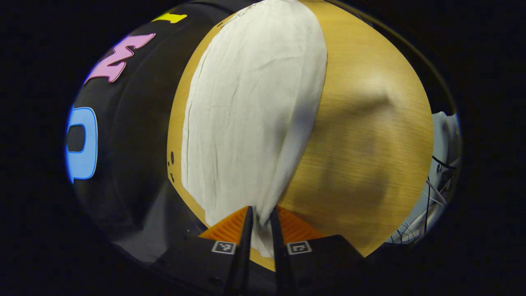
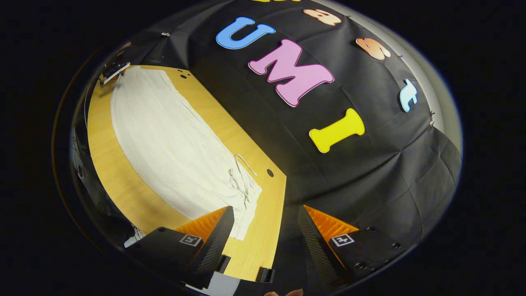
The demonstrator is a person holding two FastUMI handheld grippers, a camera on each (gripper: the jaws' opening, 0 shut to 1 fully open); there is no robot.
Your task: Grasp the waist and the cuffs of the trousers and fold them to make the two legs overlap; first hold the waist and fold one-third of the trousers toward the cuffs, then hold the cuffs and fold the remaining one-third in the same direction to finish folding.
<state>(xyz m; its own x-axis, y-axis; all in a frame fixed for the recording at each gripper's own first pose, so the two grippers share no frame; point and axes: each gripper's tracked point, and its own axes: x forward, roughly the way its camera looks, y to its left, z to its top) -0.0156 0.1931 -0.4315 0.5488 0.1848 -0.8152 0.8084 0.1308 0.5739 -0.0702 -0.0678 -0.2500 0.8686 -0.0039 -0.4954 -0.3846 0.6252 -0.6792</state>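
White trousers [image 1: 246, 115] lie lengthwise on a wooden table [image 1: 361, 144]. My left gripper [image 1: 259, 213] is shut on their near end, with a ridge of cloth pulled up between the two fingers. In the right gripper view the trousers [image 2: 172, 148] stretch away to the upper left, and their gathered waist [image 2: 246, 197] with a drawstring [image 2: 242, 164] lies closest. My right gripper [image 2: 265, 210] hangs open above the table corner, its left finger over the waist edge, holding nothing. The left gripper [image 2: 116, 70] appears small at the trousers' far end.
The black cloth wall [image 2: 349, 172] runs right along the table's back edge. A round hole [image 2: 270, 172] sits in the table beside the waist. Loose cables [image 1: 439, 185] hang beyond the table's right side. Bare wood lies to the right of the trousers.
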